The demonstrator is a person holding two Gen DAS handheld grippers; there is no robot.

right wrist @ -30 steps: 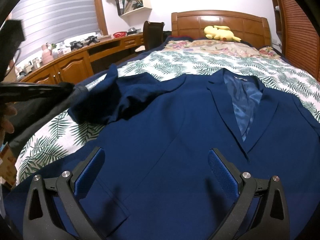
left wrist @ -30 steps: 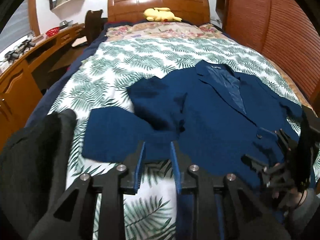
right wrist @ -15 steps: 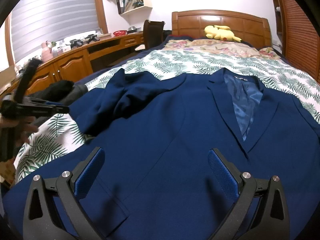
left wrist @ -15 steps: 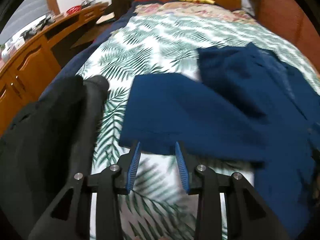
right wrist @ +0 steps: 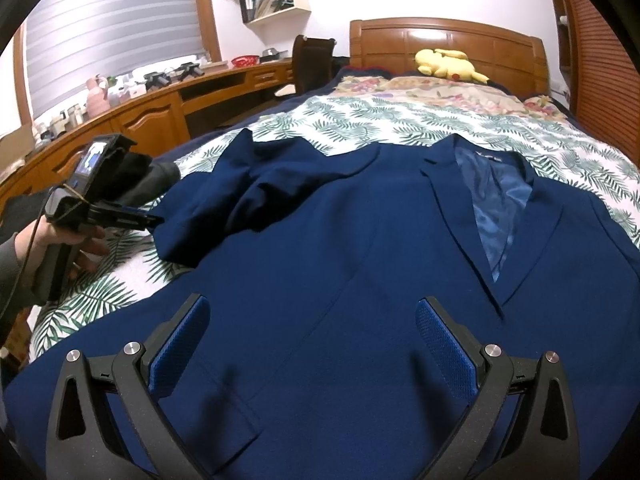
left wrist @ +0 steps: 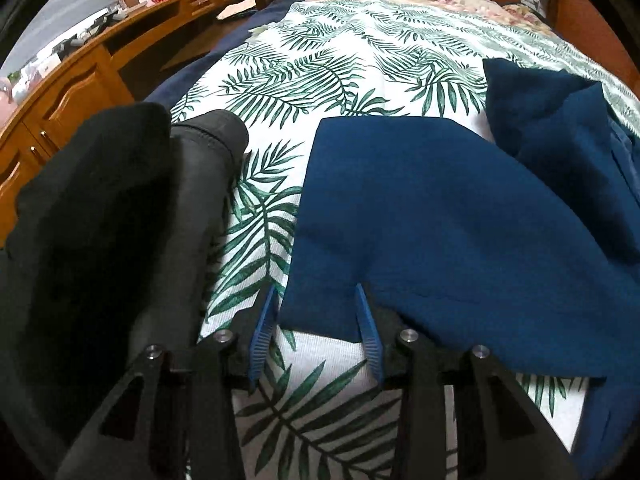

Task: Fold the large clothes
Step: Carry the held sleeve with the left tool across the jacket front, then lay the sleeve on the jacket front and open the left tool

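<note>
A navy blue suit jacket (right wrist: 360, 264) lies face up on the bed, its collar toward the headboard. Its left sleeve (left wrist: 420, 216) is stretched out across the bedcover. My left gripper (left wrist: 316, 334) points down at the cuff end, and its jaws are opening. The cuff edge lies between the blue pads (left wrist: 262, 336), which do not press on it. In the right wrist view a hand (right wrist: 60, 240) holds the left gripper (right wrist: 154, 220) at that cuff. My right gripper (right wrist: 312, 344) hovers wide open over the jacket's lower front, with nothing in it.
A black garment (left wrist: 100, 220) is heaped just left of the sleeve. The leaf-print bedcover (left wrist: 340, 64) spreads beyond. A yellow plush toy (right wrist: 448, 64) lies by the wooden headboard (right wrist: 440, 36). A long wooden desk (right wrist: 152, 120) runs along the bed's left side.
My left gripper has swung left and dropped toward the sleeve's cuff, and its jaws have widened. The right gripper has stayed still over the jacket.
</note>
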